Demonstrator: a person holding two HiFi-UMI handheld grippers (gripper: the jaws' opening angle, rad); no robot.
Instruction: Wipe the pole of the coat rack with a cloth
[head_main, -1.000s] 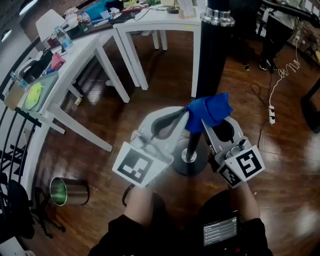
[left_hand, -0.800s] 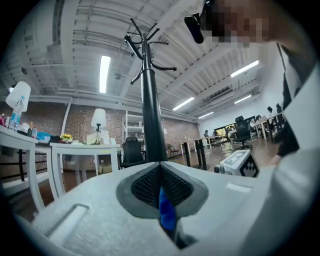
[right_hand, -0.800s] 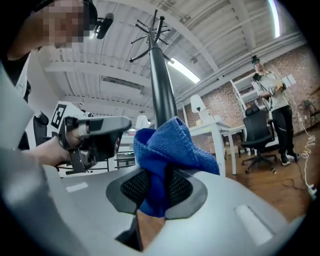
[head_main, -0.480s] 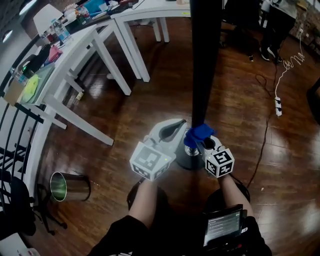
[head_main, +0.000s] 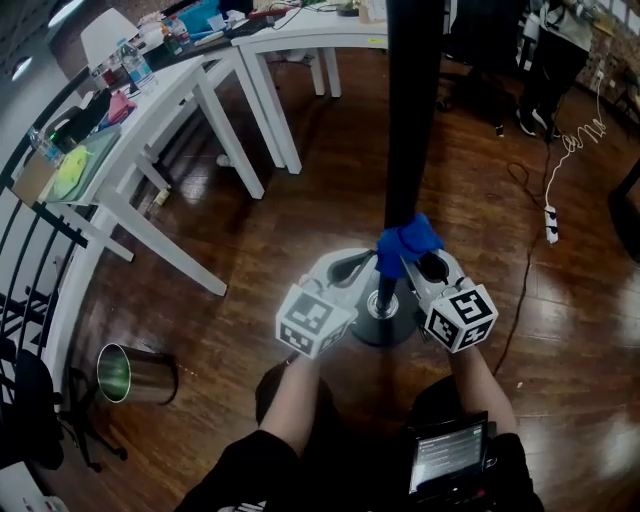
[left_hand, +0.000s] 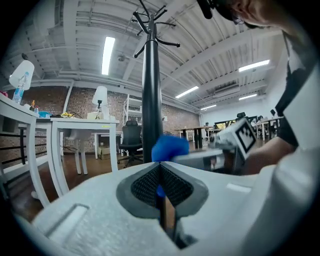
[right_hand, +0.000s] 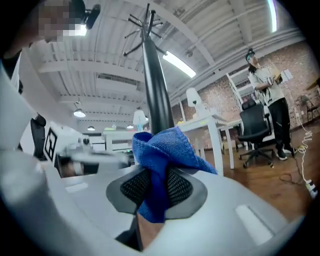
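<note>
The coat rack's black pole (head_main: 410, 110) rises from a round base (head_main: 383, 318) on the wooden floor. My right gripper (head_main: 406, 258) is shut on a blue cloth (head_main: 405, 244), which is pressed against the pole low down, a little above the base. In the right gripper view the cloth (right_hand: 159, 161) bunches out of the right gripper (right_hand: 156, 186) in front of the pole (right_hand: 157, 92). My left gripper (head_main: 366, 264) sits just left of the pole, shut with nothing in it. From the left gripper (left_hand: 160, 175) I see the pole (left_hand: 151, 100) and the cloth (left_hand: 170, 147) just ahead.
White tables (head_main: 200, 95) stand to the left and at the back. A metal bin (head_main: 130, 375) lies on the floor at lower left. A cable with a power strip (head_main: 548, 225) runs along the floor at right. A person (right_hand: 265, 95) and office chairs are in the background.
Both grippers went down the pole with the cloth, from high up to near the base, then rose slightly. The right gripper stayed shut on the cloth.
</note>
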